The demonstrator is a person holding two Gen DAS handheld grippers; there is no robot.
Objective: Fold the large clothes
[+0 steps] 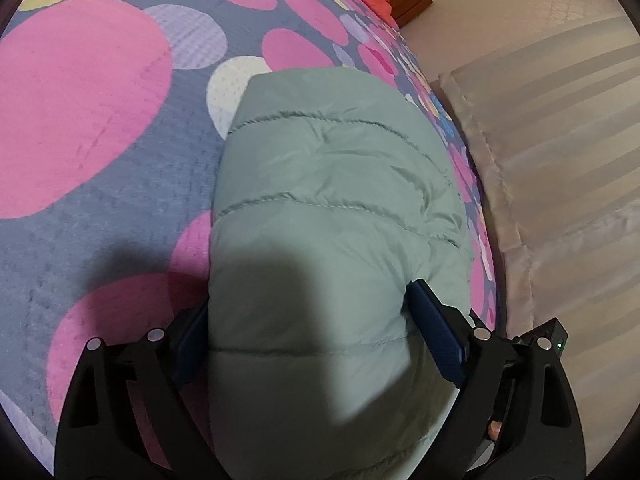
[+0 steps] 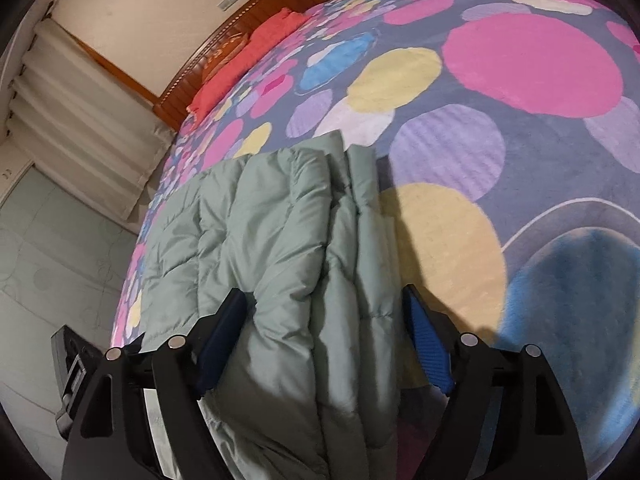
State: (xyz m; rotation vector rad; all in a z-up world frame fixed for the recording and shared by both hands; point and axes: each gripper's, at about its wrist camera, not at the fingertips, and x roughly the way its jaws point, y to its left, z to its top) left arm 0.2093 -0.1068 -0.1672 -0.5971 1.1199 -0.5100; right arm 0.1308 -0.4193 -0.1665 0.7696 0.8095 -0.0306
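A pale green quilted puffer jacket [image 1: 332, 184] lies folded on the bed near its edge. In the left wrist view it fills the gap between the blue pads of my left gripper [image 1: 310, 296], whose jaws stand wide apart around the bundle; the left pad is partly hidden behind the fabric. In the right wrist view the jacket [image 2: 272, 240] shows stacked folded layers. My right gripper [image 2: 324, 292] is open over its near end. Its left pad touches the fabric, while its right pad [image 2: 428, 344] stands clear of it over the bedspread.
The bedspread [image 1: 100, 200] is grey-blue with big pink, yellow and lilac circles. A coral blanket [image 2: 248, 56] lies by the wooden headboard [image 2: 224, 36]. The bed's edge drops to a pale skirt [image 1: 560, 160] and tiled floor [image 2: 60, 248].
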